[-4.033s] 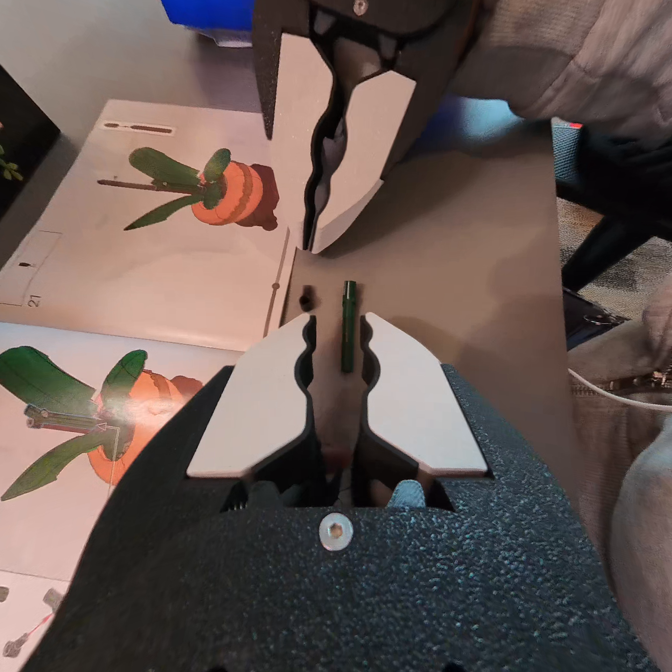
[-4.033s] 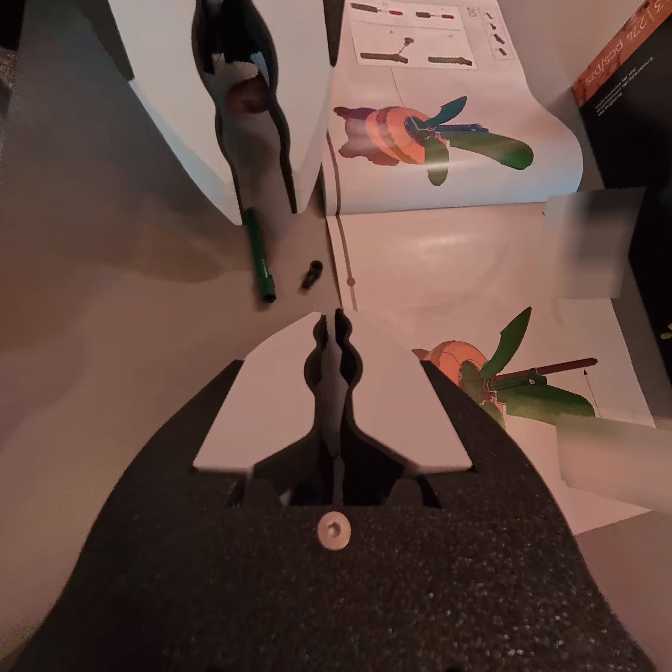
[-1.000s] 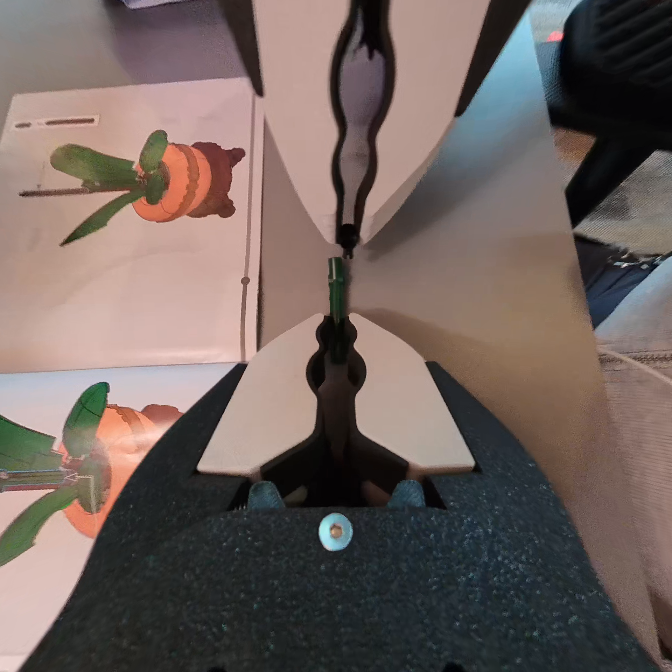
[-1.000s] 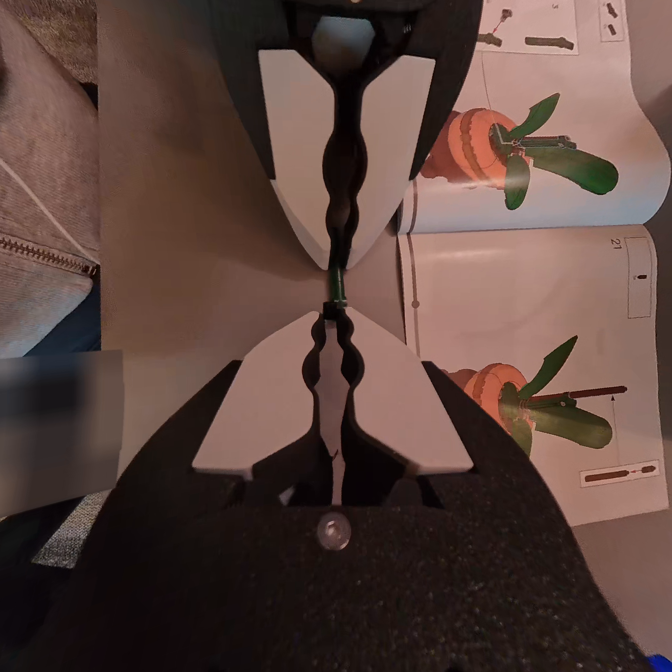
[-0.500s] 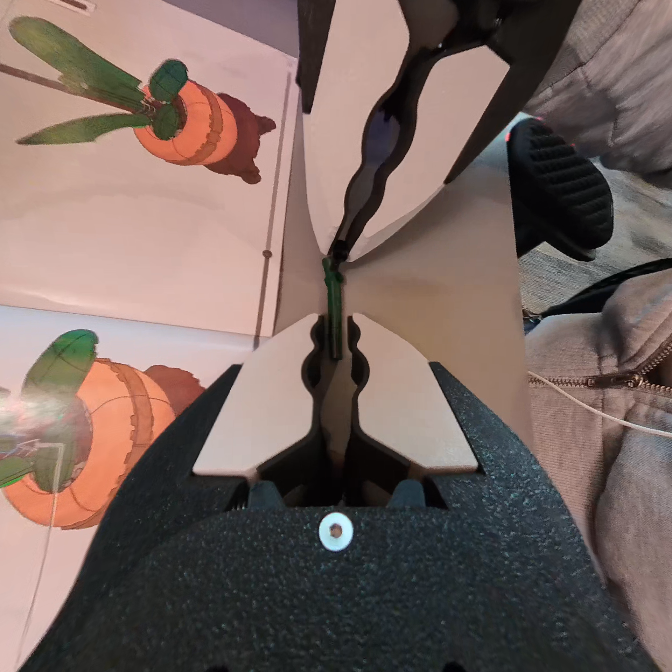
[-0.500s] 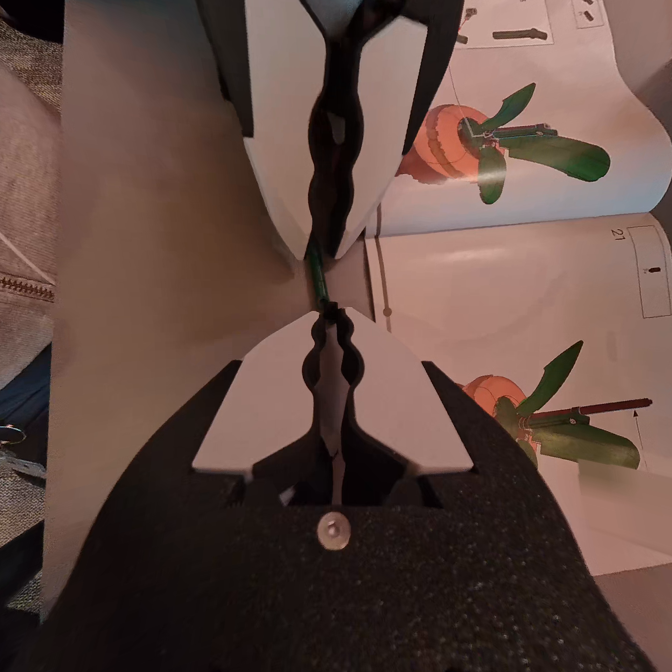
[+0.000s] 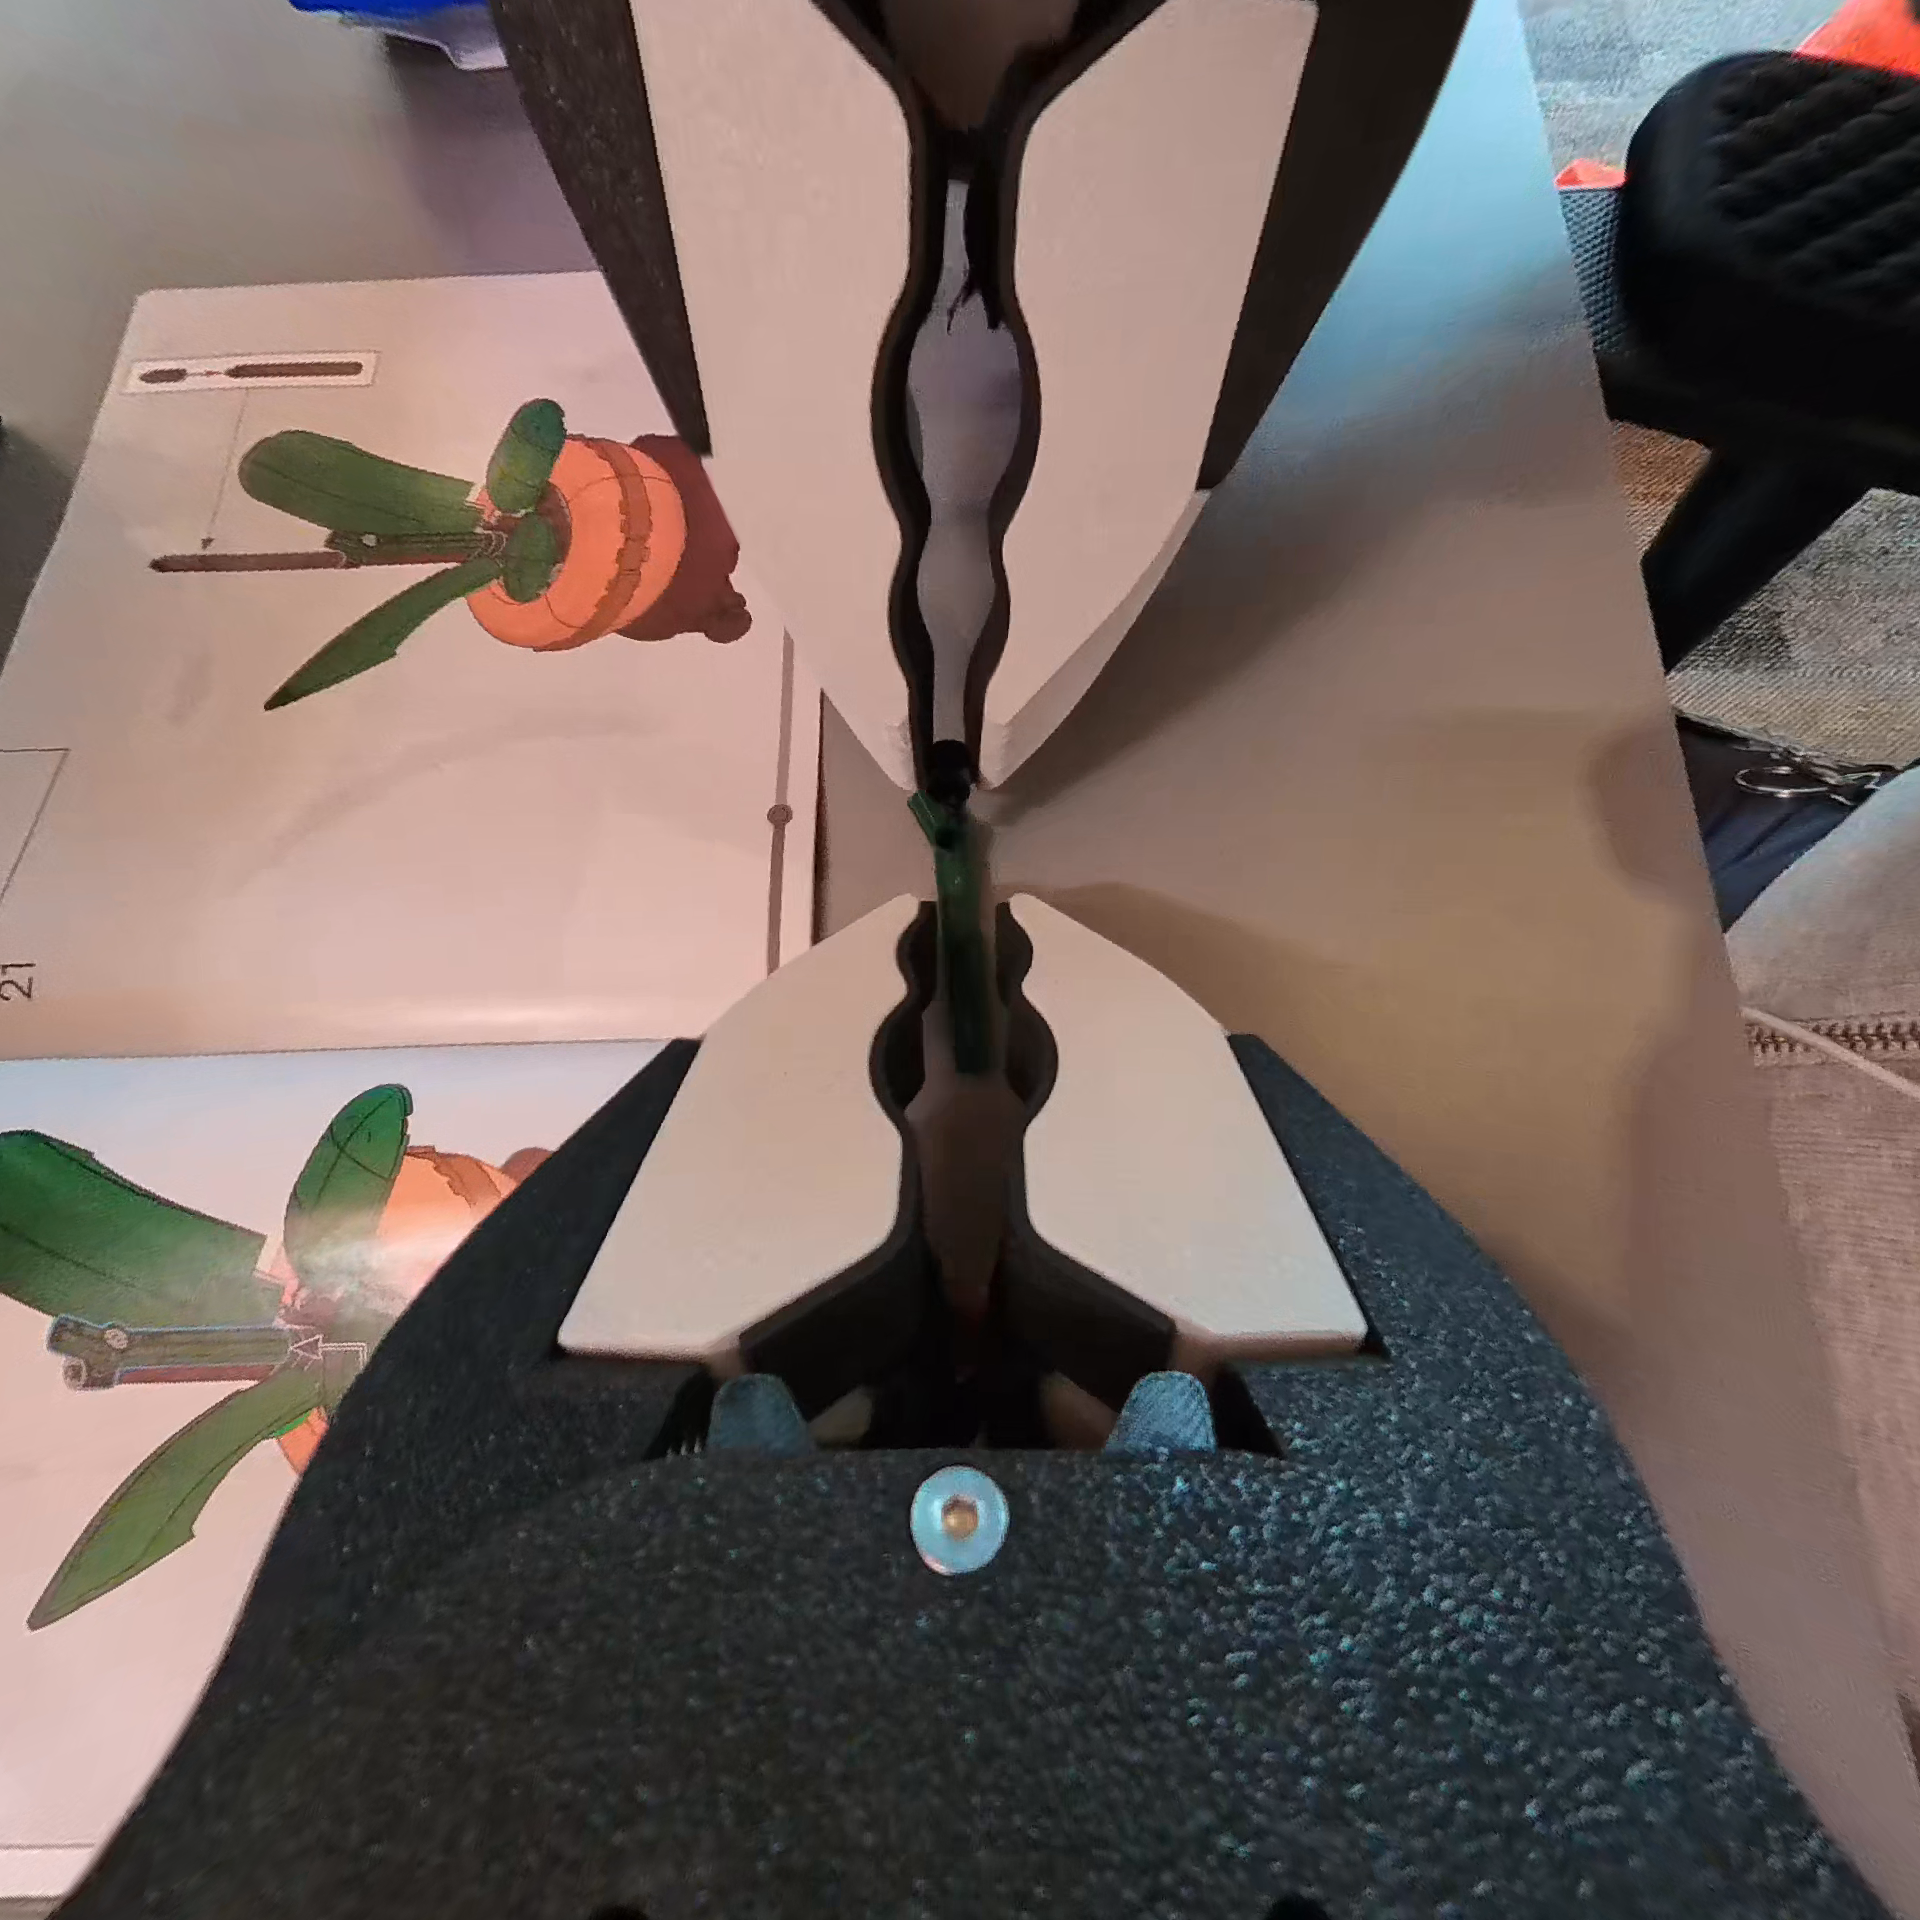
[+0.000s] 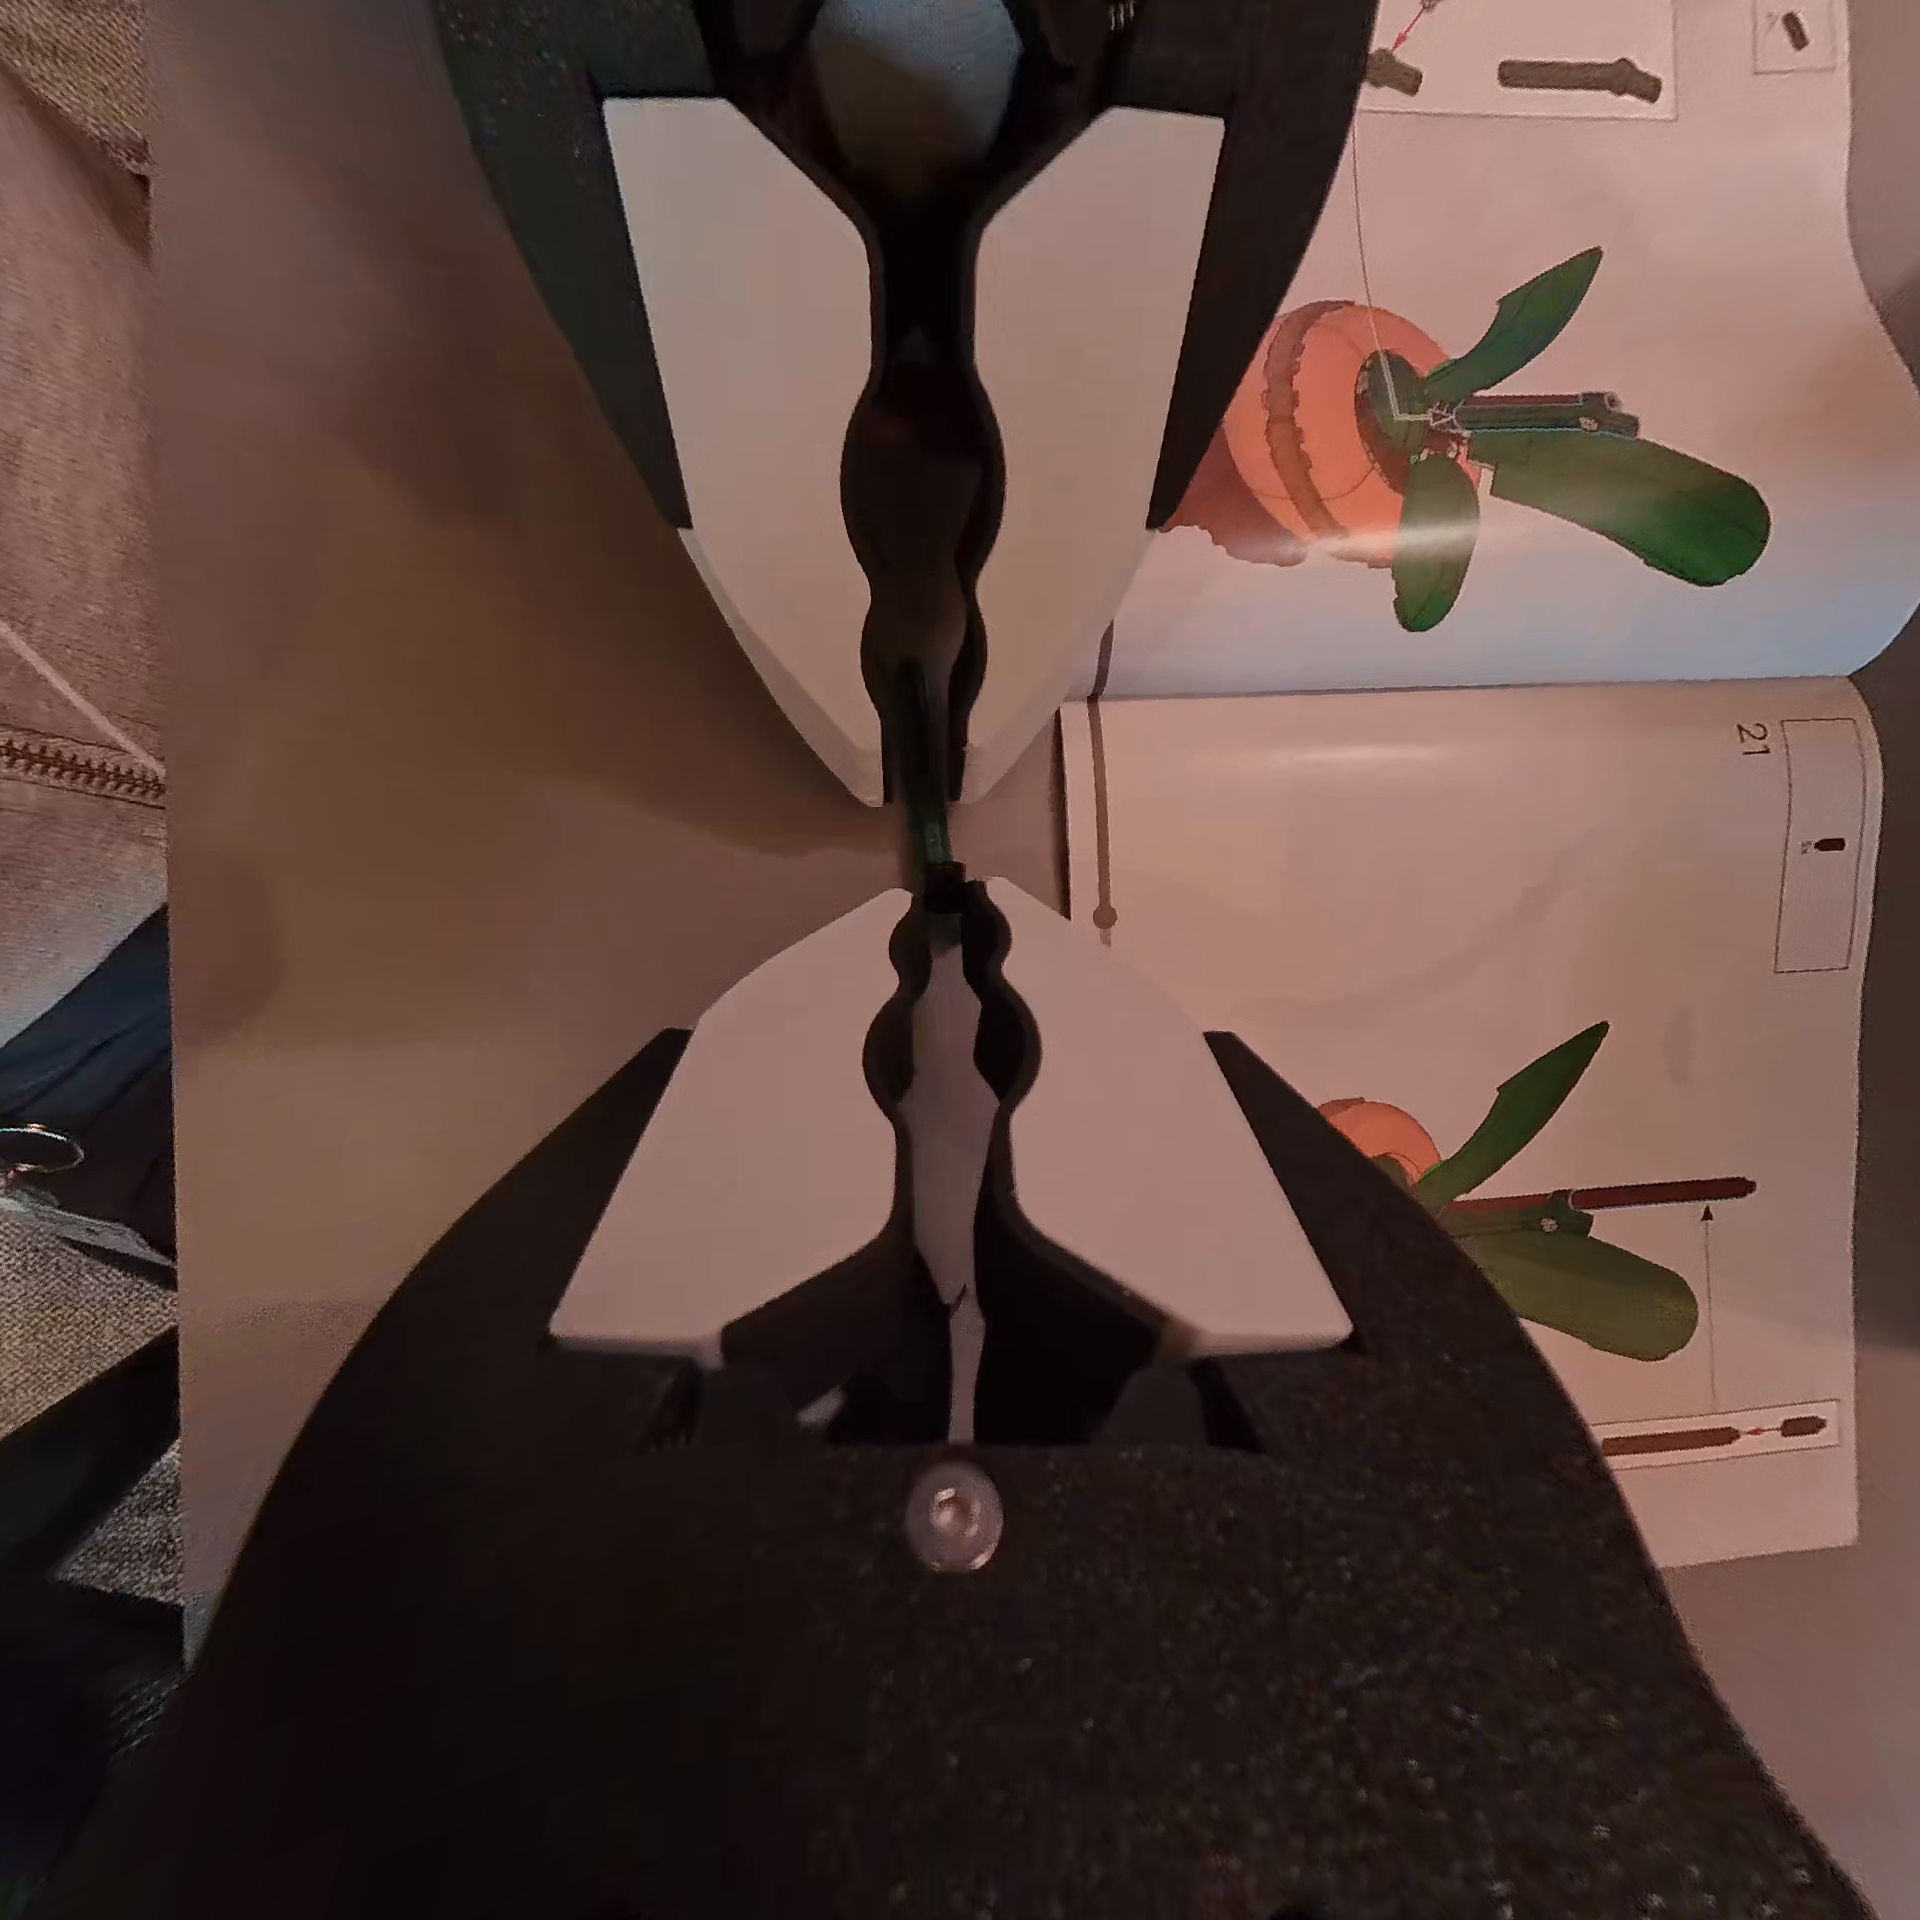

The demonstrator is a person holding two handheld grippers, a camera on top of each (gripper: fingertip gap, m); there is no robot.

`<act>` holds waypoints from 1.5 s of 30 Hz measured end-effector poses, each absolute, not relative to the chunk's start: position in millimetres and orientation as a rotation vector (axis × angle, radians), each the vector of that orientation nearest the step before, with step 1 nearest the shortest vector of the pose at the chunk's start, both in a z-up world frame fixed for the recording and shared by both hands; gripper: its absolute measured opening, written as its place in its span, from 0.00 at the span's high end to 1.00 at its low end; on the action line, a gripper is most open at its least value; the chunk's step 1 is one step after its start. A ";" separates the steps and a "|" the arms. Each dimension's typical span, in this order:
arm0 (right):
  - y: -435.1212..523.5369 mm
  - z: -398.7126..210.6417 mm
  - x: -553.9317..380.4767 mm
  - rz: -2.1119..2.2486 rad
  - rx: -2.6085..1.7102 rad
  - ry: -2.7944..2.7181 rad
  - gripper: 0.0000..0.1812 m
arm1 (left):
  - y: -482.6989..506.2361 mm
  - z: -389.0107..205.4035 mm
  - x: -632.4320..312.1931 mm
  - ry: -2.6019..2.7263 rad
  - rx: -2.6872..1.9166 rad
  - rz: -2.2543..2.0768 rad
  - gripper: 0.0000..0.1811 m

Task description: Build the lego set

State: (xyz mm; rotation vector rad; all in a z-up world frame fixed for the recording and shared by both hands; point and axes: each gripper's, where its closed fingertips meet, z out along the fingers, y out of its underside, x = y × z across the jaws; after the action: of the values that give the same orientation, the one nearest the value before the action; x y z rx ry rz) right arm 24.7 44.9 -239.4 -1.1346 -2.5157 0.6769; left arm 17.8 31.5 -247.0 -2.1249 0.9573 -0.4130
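Note:
My left gripper is shut on a thin dark green rod, which sticks forward out of its tips. My right gripper faces it tip to tip and is shut on a small black pin. In the left wrist view the black pin sits at the right gripper's tips and touches the rod's far end. In the right wrist view the green rod runs from the left gripper's tips down to the pin. Both are held above the grey table.
An open instruction booklet with pictures of an orange pot and green leaves lies beside the grippers; it shows in the right wrist view too. A black chair arm and a person's grey zipped sleeve lie past the table edge. My left and right fingertips are right by each other.
Four seconds ago rod and pin lay on the table. Both grippers have closed on them and lifted. Over the last second the two grippers have straightened into line, pin end against rod end.

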 end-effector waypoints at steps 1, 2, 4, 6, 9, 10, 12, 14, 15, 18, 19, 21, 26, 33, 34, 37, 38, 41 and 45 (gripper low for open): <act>44.2 -238.8 23.7 0.663 -1.130 -2.526 0.97 | 31.3 -247.0 17.3 0.951 -2.125 -0.422 0.95; 43.7 -238.6 23.2 0.649 -1.127 -2.538 0.97 | 30.8 -247.8 16.9 0.951 -2.128 -0.426 0.94; 44.4 -240.2 23.3 0.609 -1.130 -2.565 0.97 | 29.8 -252.3 15.7 0.967 -2.145 -0.412 0.95; 45.0 -242.3 24.0 0.568 -1.127 -2.589 0.97 | 29.5 -254.1 16.5 0.981 -2.142 -0.401 0.96; 43.8 -244.5 25.5 0.534 -1.125 -2.618 0.97 | 29.2 -254.2 16.9 0.982 -2.140 -0.406 0.96; 43.4 -245.6 27.1 0.516 -1.121 -2.634 0.97 | 29.1 -254.2 16.8 0.982 -2.139 -0.406 0.96; 44.5 -246.4 27.3 0.488 -1.118 -2.638 0.97 | 29.1 -254.3 16.7 0.981 -2.138 -0.405 0.96; 44.4 -246.3 27.5 0.483 -1.118 -2.642 0.97 | 29.1 -254.3 16.7 0.984 -2.135 -0.401 0.96; 43.9 -246.7 27.9 0.482 -1.116 -2.650 0.97 | 29.2 -254.3 16.7 0.984 -2.135 -0.400 0.96; 43.7 -247.5 27.9 0.453 -1.106 -2.669 0.97 | 29.4 -254.3 16.7 0.986 -2.132 -0.399 0.97; 43.9 -247.8 27.9 0.436 -1.101 -2.678 0.97 | 29.4 -254.3 16.8 0.987 -2.131 -0.398 0.97; 44.6 -248.0 28.2 0.397 -1.096 -2.698 0.97 | 29.4 -254.3 16.7 0.988 -2.128 -0.398 0.97; 51.8 -255.2 30.8 0.266 -1.064 -2.708 0.97 | 29.3 -254.3 16.7 0.986 -2.123 -0.401 0.97; 54.2 -247.4 31.6 0.205 -1.050 -2.721 0.97 | 29.6 -254.1 15.6 0.973 -2.127 -0.409 0.97; 54.0 -246.4 32.2 0.197 -1.050 -2.735 0.97 | 29.9 -253.7 14.7 0.969 -2.123 -0.406 0.97; 57.2 -239.9 30.5 0.160 -1.069 -2.735 0.97 | 30.0 -250.7 11.2 0.939 -2.125 -0.411 0.96; 55.2 -236.7 28.8 0.195 -1.088 -2.722 0.97 | 29.8 -248.3 11.2 0.930 -2.116 -0.420 0.95; 48.4 -224.7 23.5 0.382 -1.171 -2.631 0.97 | 29.1 -235.0 12.9 0.887 -2.049 -0.463 0.92; 33.4 -208.5 20.7 0.658 -1.204 -2.513 0.97 | 28.3 -212.2 18.3 0.859 -1.917 -0.512 0.92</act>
State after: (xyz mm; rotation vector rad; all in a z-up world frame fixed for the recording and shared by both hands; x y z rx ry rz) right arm 20.7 33.4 -208.5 -1.2044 -2.5135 0.6580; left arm 18.3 28.3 -212.2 -1.9173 0.8591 -0.5122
